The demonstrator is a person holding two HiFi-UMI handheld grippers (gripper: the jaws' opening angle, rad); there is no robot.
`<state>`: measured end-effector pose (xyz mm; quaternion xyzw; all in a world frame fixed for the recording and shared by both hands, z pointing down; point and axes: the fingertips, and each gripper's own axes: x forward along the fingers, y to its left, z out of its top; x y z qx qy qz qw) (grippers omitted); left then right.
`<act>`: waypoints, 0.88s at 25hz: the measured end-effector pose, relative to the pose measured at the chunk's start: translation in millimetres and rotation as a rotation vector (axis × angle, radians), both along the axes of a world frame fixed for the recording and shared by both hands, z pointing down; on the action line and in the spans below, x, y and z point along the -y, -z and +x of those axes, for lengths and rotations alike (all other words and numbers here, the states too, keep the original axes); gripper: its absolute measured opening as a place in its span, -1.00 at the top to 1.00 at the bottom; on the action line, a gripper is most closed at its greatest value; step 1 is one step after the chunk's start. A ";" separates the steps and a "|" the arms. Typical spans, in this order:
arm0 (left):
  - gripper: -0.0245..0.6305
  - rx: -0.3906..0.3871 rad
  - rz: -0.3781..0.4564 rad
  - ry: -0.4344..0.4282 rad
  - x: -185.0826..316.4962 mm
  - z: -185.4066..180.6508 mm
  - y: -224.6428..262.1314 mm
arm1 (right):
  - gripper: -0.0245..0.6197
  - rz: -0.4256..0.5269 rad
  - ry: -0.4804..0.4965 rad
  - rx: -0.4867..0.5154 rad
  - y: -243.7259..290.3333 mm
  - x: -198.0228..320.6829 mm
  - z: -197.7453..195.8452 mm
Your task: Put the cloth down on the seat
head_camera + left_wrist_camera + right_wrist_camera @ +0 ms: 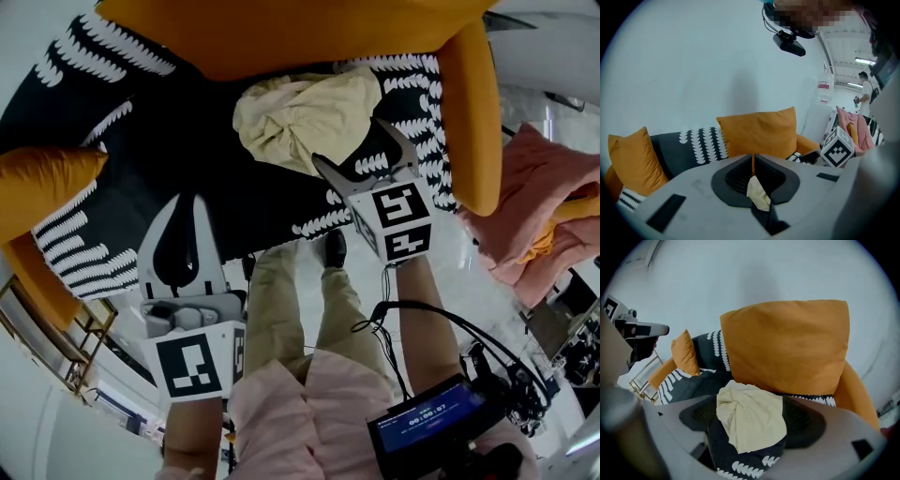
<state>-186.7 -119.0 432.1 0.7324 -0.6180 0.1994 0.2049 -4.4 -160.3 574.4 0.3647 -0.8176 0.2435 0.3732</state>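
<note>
Cloth (305, 117): pale yellow, bunched into a loose knot. It lies on the dark patterned seat (187, 141), directly in front of the large orange back cushion (281, 33), close under the cushion's lower edge.

Right gripper (352, 142): jaws spread wide, tips pointing toward the back cushion and straddling the end of the cloth farthest from it. In the right gripper view the cloth (750, 420) sits slack in the middle of the gap with the back cushion (787, 348) just behind it. The cloth is not pinched. I cannot tell whether its edges brush the pads.

Left gripper (187, 202): farther out from the back cushion, toward the seat's front edge and off toward the cushion's left end, well apart from the cloth. The jaw tips are closed together (753, 157), with a teardrop opening behind them. A small pale scrap (758, 194) shows in that opening; what it is cannot be made out.

Edges and room:
- An orange armrest (473, 122) runs forward from the back cushion's right end. It is near the right gripper's outer jaw, with only a narrow strip of seat between.
- Left of the back cushion, bare seat reaches as far as a smaller orange cushion (42, 183).
- The seat's front edge is opposite the back cushion, and the person's trousered legs (281, 300) stand against it.
- A pink fabric heap (544, 206) lies beyond the armrest.
</note>
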 end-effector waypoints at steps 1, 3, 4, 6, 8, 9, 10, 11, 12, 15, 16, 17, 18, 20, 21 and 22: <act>0.85 0.000 0.003 0.000 -1.9 1.6 3.7 | -0.44 0.006 -0.001 0.004 5.7 -1.3 0.6; 0.85 0.000 0.015 0.001 -5.5 4.4 12.2 | -0.44 0.021 -0.003 0.013 18.5 -4.2 1.7; 0.85 0.000 0.025 0.001 -6.7 5.7 17.0 | -0.44 0.033 -0.004 0.020 25.8 -5.0 2.1; 0.85 0.001 0.054 0.004 -8.2 8.4 28.2 | -0.43 0.062 -0.007 0.039 43.7 -4.9 2.9; 0.85 0.002 0.080 0.010 -12.6 12.2 43.3 | -0.40 0.090 -0.010 0.066 67.2 -8.0 4.0; 0.85 0.003 0.089 0.013 -16.7 14.9 52.6 | -0.37 0.104 -0.011 0.082 81.3 -11.7 5.0; 0.85 0.005 0.098 0.016 -21.3 17.9 62.7 | -0.33 0.122 -0.011 0.100 96.8 -15.8 6.0; 0.85 0.005 0.111 0.020 -25.5 21.1 73.3 | -0.28 0.146 -0.011 0.122 113.5 -18.9 6.8; 0.85 0.006 0.129 0.025 -29.2 24.3 84.2 | -0.22 0.177 -0.009 0.152 131.5 -21.1 6.9; 0.85 0.007 0.183 0.049 -43.3 33.5 119.9 | 0.09 0.270 0.011 0.261 191.4 -34.4 3.9; 0.85 0.009 0.203 0.057 -49.0 37.0 133.4 | 0.21 0.300 0.028 0.292 212.6 -42.0 2.2; 0.85 0.011 0.227 0.064 -54.6 41.1 147.7 | 0.31 0.334 0.047 0.315 233.9 -50.2 0.5; 0.85 0.014 0.252 0.068 -60.6 45.8 162.7 | 0.42 0.369 0.063 0.332 255.3 -59.1 -0.7; 0.85 0.022 0.300 0.070 -73.5 56.4 194.4 | 0.62 0.440 0.069 0.356 298.8 -77.6 0.0; 0.85 0.026 0.325 0.070 -79.6 62.0 210.6 | 0.74 0.481 0.060 0.373 321.3 -85.5 1.8; 0.85 0.029 0.353 0.071 -85.1 67.6 226.7 | 0.88 0.529 0.046 0.394 344.2 -92.0 4.0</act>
